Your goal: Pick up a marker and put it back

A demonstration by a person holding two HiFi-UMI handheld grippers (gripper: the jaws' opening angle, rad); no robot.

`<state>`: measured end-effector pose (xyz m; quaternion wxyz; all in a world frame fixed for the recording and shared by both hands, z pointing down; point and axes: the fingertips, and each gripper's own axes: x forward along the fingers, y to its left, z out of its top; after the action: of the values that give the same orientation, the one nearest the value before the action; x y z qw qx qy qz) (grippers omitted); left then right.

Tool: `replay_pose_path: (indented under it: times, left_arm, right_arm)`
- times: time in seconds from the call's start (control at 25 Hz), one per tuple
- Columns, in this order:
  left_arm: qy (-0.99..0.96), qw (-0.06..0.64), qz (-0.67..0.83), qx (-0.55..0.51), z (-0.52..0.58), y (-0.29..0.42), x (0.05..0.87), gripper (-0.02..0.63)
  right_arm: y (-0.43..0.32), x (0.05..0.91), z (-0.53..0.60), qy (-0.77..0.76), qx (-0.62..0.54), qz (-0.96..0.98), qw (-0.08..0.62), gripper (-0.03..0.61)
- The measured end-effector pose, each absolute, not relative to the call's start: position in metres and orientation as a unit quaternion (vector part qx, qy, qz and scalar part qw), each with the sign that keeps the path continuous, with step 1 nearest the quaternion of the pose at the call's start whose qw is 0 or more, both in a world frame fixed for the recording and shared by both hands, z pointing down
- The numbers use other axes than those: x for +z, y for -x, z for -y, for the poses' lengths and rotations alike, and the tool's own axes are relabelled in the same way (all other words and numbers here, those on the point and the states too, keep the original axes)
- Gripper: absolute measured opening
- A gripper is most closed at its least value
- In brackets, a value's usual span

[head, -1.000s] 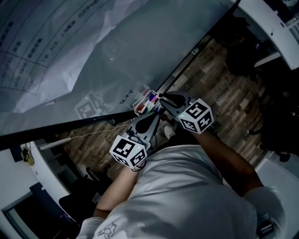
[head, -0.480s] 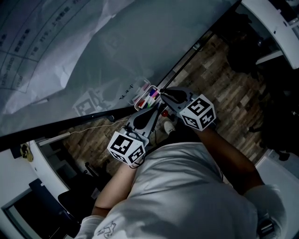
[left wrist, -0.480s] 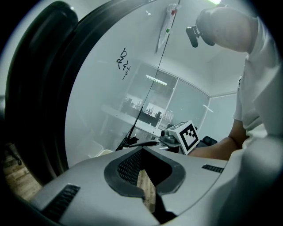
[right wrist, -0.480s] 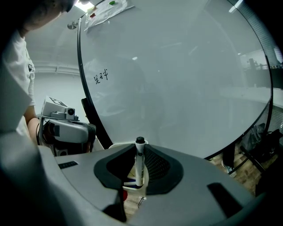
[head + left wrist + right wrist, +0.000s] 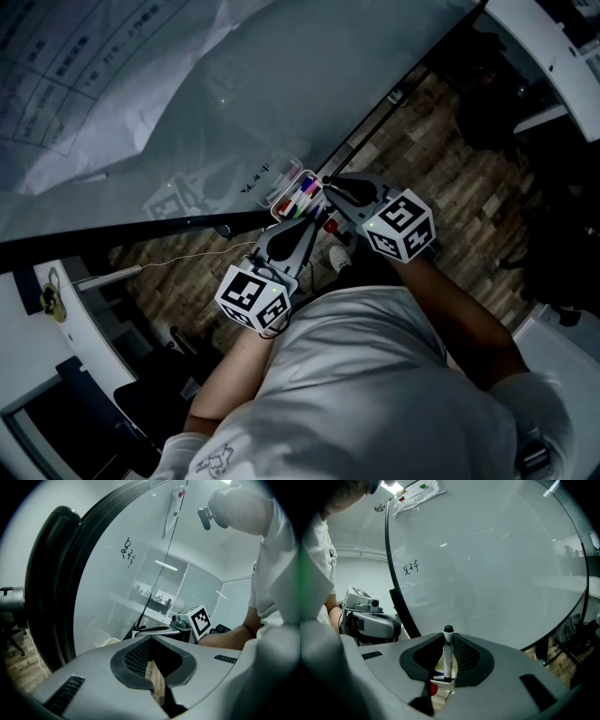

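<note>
Our right gripper [image 5: 448, 641] is clamped on a marker [image 5: 448, 656], which stands upright between its jaws, just over the box [image 5: 292, 192] of markers at the whiteboard's [image 5: 281, 94] lower edge. Our left gripper [image 5: 311, 223] is closed on nothing, near the box. We judge the step to be the return. We should line the marker up over a free gap, lower it straight, and loosen the pinch only once it rests among the others, so the box isn't knocked.
</note>
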<state>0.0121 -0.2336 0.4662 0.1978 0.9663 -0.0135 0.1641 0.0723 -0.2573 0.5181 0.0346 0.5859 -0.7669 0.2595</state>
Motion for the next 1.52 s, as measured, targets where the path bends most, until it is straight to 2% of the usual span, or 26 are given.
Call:
replay_pose_path:
  times: [1.52]
  left_arm:
    - [-0.984,0.152,0.046,0.077,0.231,0.028,0.391,0.005]
  right_arm:
    - [-0.047,0.408,0.239,-0.595,0.176,0.784,0.002,0.074]
